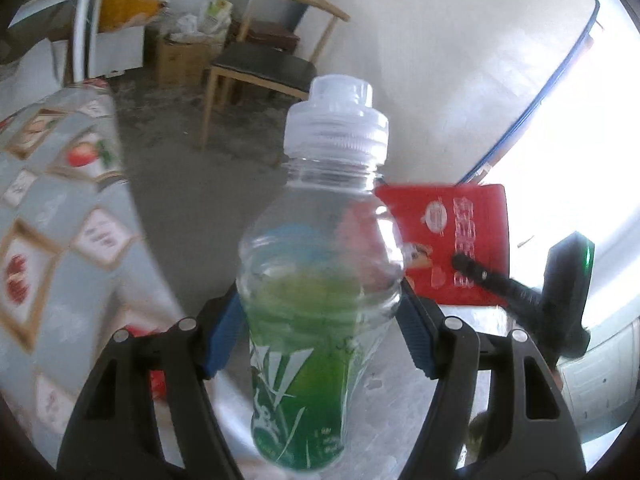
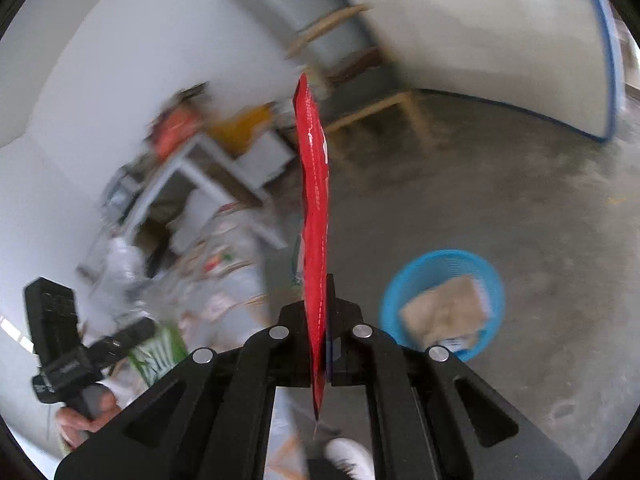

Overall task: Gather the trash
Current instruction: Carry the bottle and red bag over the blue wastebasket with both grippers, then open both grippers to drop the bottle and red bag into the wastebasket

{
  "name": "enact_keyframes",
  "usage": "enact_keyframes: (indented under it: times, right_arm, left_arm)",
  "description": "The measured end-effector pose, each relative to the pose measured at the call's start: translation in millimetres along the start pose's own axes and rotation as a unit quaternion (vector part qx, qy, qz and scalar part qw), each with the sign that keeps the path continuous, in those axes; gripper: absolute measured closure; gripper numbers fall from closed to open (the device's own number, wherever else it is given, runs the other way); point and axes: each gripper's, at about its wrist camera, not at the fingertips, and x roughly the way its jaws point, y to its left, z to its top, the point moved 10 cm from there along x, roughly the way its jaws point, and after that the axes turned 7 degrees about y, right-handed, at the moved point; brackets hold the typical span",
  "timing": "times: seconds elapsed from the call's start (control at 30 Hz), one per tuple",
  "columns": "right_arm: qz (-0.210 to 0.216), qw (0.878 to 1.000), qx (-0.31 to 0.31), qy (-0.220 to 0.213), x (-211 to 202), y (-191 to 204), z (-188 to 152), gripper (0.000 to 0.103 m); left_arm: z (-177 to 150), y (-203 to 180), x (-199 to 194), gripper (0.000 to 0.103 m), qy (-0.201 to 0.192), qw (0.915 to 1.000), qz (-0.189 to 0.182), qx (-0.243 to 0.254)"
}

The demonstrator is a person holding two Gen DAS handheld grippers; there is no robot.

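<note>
My left gripper is shut on a clear plastic bottle with a green label and white cap, held upright in the air. The bottle's label also shows in the right wrist view. My right gripper is shut on a flat red snack wrapper, seen edge-on and standing up from the jaws. The wrapper shows face-on in the left wrist view, with the right gripper to the right of the bottle. A blue plastic basket holding a brown paper piece sits on the floor, right of the right gripper.
A table with a patterned cloth is at the left. A wooden chair stands on the concrete floor by the wall. Cardboard boxes and a white table with clutter stand behind. A white shoe is below.
</note>
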Motion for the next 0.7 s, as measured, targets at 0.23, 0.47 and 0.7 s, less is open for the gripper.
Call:
enact_keyframes:
  times: [0.23,0.47,0.7]
  right_arm:
    - [-0.003,0.989,0.130,0.064,69,-103,-21,0.100]
    - [0.001,0.976,0.195,0.099,152,-156,-30,0.099]
    - [-0.057,0.948,0.269,0.158,249,-230,-67,0.048]
  left_arm:
    - [12,-11,116,0.037,0.072,0.9970,0.020,-0.020]
    - [19,-10,201,0.037,0.130,0.9895,0.061,-0.019]
    - [18,4,251,0.020,0.161,0.9790,0.124,-0.010]
